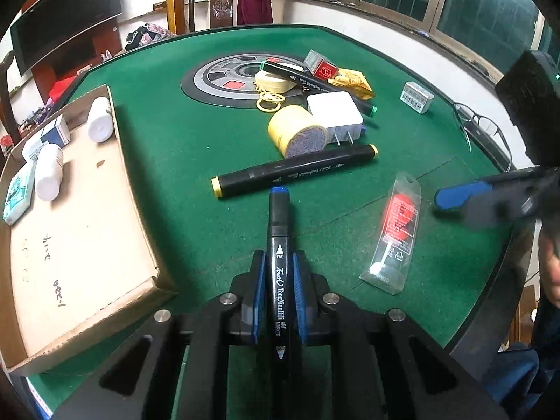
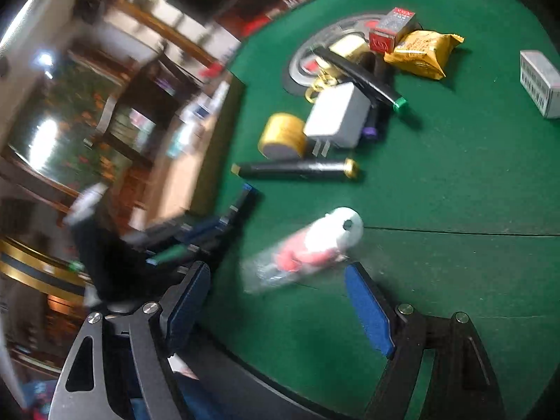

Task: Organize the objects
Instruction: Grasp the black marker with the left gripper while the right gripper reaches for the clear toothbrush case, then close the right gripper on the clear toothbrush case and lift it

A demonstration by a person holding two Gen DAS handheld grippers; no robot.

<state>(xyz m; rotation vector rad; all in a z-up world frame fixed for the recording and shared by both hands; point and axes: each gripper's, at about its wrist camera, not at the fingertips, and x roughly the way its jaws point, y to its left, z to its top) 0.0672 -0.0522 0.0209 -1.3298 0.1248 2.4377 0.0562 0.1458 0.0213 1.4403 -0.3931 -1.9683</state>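
The left tongs (image 1: 278,301) are pinching a black art marker with a blue cap (image 1: 279,245), holding it above the green desk (image 1: 196,147) with the cap pointing toward a yellow-capped marker (image 1: 294,171) lying across. The right tongs (image 2: 280,301) are standing spread wide, gripping nothing, just before a clear packet with a red item (image 2: 301,252) lying on the felt. A cardboard tray (image 1: 80,231) holding white bottles (image 1: 49,171) is sitting at the left.

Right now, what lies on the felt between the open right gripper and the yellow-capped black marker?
The clear packet with the red item lies between the right gripper and the yellow-capped marker; the right wrist view shows it, blurred.
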